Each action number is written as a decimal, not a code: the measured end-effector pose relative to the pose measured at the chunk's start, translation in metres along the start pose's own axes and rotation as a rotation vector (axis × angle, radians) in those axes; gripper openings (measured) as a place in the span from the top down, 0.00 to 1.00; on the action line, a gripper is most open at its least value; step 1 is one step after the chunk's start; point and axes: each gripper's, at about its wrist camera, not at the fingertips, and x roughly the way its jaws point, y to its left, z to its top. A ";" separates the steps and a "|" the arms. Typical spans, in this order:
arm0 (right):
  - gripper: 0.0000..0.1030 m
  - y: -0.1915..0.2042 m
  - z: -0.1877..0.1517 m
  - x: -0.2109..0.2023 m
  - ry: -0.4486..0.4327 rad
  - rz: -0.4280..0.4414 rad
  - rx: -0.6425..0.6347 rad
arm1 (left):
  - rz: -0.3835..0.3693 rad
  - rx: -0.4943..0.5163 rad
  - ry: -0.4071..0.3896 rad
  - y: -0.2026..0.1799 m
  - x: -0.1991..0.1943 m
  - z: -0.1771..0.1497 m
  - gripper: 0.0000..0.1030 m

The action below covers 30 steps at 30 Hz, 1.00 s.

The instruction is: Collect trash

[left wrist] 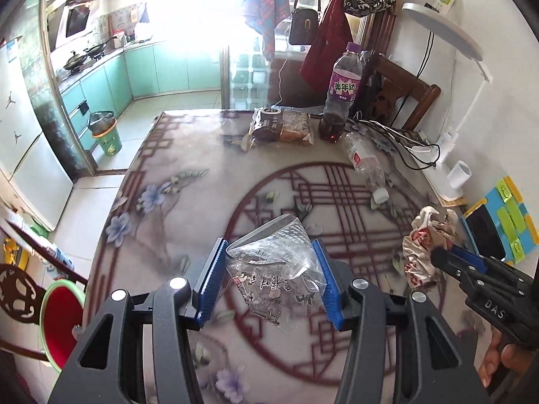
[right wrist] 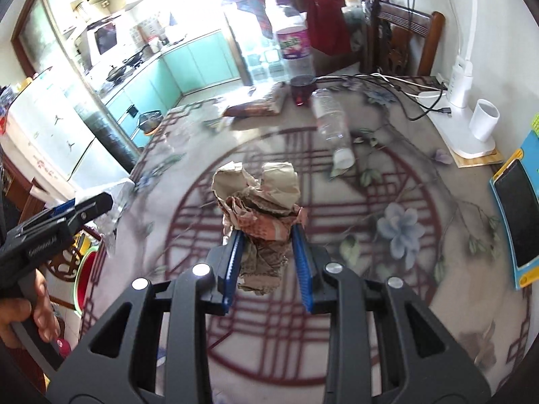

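Note:
My left gripper [left wrist: 269,252] is shut on a clear plastic wrapper [left wrist: 274,266] with dark print, held above the patterned table [left wrist: 168,202]. My right gripper [right wrist: 266,235] is shut on a crumpled brown paper wad [right wrist: 261,202]; in the left wrist view that wad [left wrist: 426,242] shows at the right, with the right gripper [left wrist: 438,256] on it. The left gripper [right wrist: 101,203] shows at the left of the right wrist view with the wrapper [right wrist: 114,202]. An empty clear bottle [left wrist: 365,165] lies on its side farther back; it also shows in the right wrist view [right wrist: 330,124].
A bread packet [left wrist: 281,128] and an upright purple-label soda bottle [left wrist: 340,94] stand at the table's far edge. A white lamp base [right wrist: 468,128], white cup [right wrist: 483,119], cables and a blue tablet [right wrist: 518,222] sit at the right. A red-seated stool [left wrist: 62,320] is at the left; a green bin [left wrist: 107,134] stands on the kitchen floor.

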 end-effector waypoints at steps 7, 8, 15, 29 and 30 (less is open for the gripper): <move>0.71 0.046 -0.018 -0.020 0.006 0.010 -0.047 | -0.024 -0.051 -0.017 0.033 -0.034 -0.031 0.53; 0.72 0.053 -0.018 -0.020 0.008 0.015 -0.061 | -0.022 -0.058 -0.020 0.038 -0.038 -0.034 0.53; 0.72 0.129 -0.024 -0.014 0.022 0.108 -0.157 | 0.035 -0.138 -0.032 0.102 -0.064 -0.058 0.53; 0.72 0.293 -0.061 0.018 0.104 0.245 -0.309 | 0.172 -0.286 -0.022 0.259 -0.107 -0.117 0.52; 0.71 0.304 -0.064 0.022 0.114 0.253 -0.318 | 0.178 -0.296 -0.018 0.269 -0.108 -0.121 0.52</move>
